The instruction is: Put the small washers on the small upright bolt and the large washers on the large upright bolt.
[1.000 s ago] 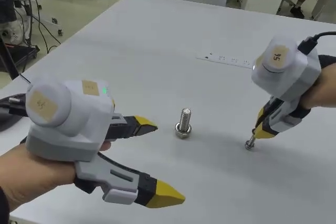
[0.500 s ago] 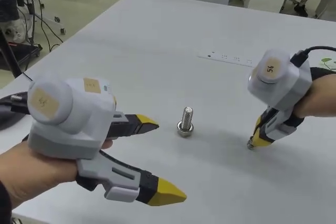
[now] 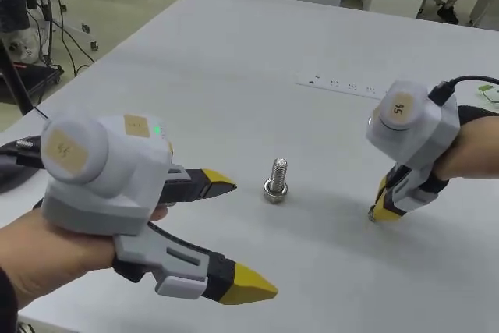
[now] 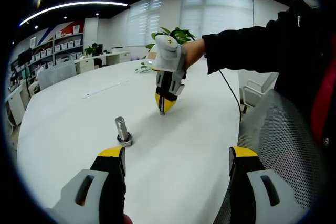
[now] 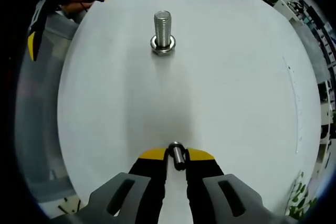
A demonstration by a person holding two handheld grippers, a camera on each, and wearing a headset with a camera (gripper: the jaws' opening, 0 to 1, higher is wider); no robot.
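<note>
Nearest the headset, the left gripper [image 3: 242,236] is held in a hand [image 3: 47,255] low over the white table [image 3: 203,68]. Its yellow-tipped jaws are spread wide and nothing is gripped between them. Just beyond its tips, the large bolt [image 3: 277,178] is seen standing upright on the tabletop, with a metal ring [image 5: 163,45] seated around its foot. To the right and well apart from it, the right gripper [image 5: 177,153] is pointed steeply down at the table. Its jaws are closed to a narrow gap on the small bolt [image 4: 162,110], which is pinched between the yellow tips with its lower end at the surface. Farther back, a white power strip [image 3: 335,86] is laid flat on the table.
</note>
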